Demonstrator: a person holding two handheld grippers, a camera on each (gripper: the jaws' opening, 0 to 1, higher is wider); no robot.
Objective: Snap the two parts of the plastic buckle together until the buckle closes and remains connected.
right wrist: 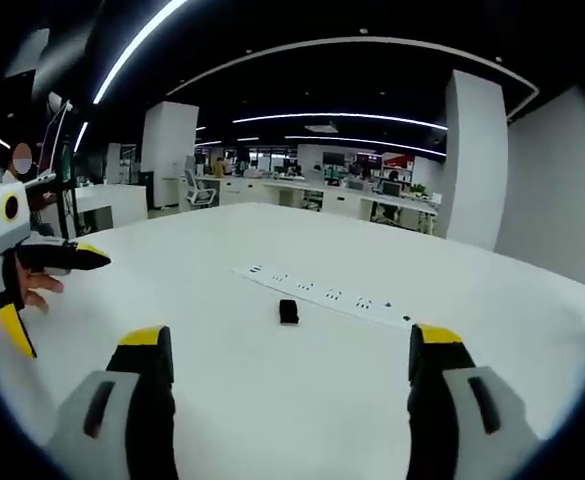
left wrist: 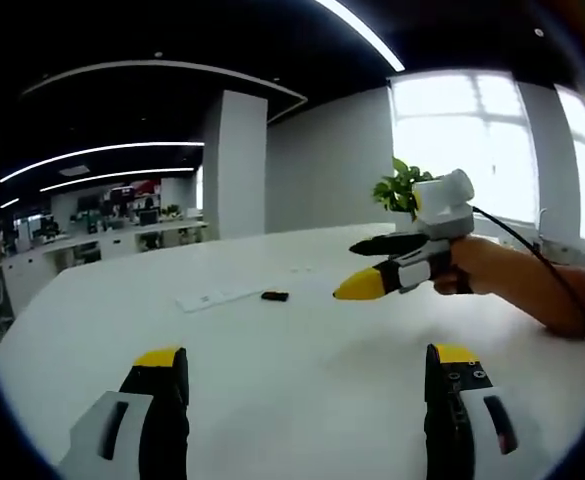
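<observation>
Buckle [right wrist: 288, 311] on table [right wrist: 492, 300] — beyond open hand-held gripper [right wrist: 287, 375]

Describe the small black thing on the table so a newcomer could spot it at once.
Start at the big white table and find the long white power strip lying along its middle. Just beside it sits the small black buckle, the one dark thing on the white tabletop.

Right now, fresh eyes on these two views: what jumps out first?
The big white table, nearly bare, with a small black buckle lying alone near its middle, beside a long white power strip. Next, the yellow tips: the right hand-held gripper hovers over the table's right side in the left gripper view, jaws apart. The left hand-held gripper sits at the left edge of the right gripper view, also open.
</observation>
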